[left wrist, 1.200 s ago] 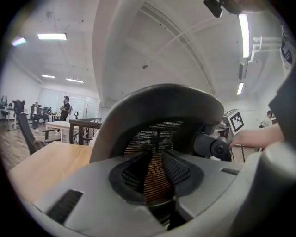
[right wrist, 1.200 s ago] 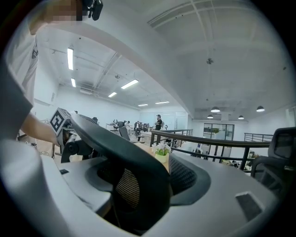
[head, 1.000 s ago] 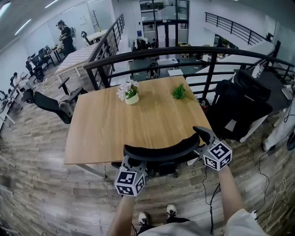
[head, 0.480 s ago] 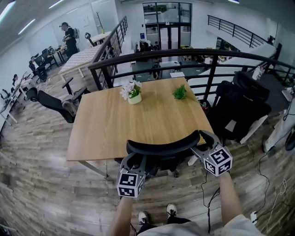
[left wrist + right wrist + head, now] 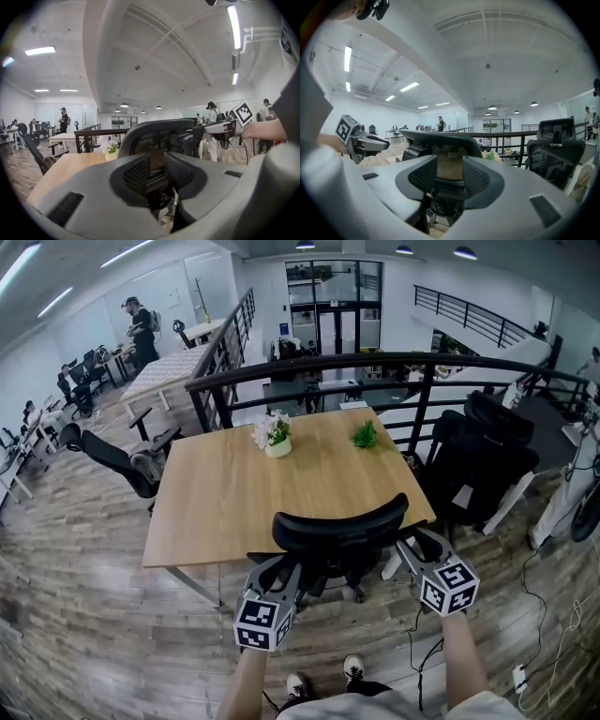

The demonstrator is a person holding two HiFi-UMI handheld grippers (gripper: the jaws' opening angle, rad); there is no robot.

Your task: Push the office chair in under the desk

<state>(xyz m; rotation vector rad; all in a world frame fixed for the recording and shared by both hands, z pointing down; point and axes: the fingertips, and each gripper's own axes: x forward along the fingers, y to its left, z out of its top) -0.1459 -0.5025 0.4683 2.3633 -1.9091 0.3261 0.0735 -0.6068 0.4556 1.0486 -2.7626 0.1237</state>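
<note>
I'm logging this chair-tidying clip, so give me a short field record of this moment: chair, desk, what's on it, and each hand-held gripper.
office chair: black, backrest upright at the desk's near edge, base showing in front
desk: wooden, beside a black railing
on desk: flower pot and small green plant, far side
left hand-held gripper: behind the chair, jaws apart, no grip seen
right hand-held gripper: behind the chair, jaws just been closing, apart, backrest mesh seen through the gap, not clamped

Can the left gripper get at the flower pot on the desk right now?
Probably not: the office chair stands between the left gripper and the desk, and the flower pot sits near the desk's far edge.
</note>
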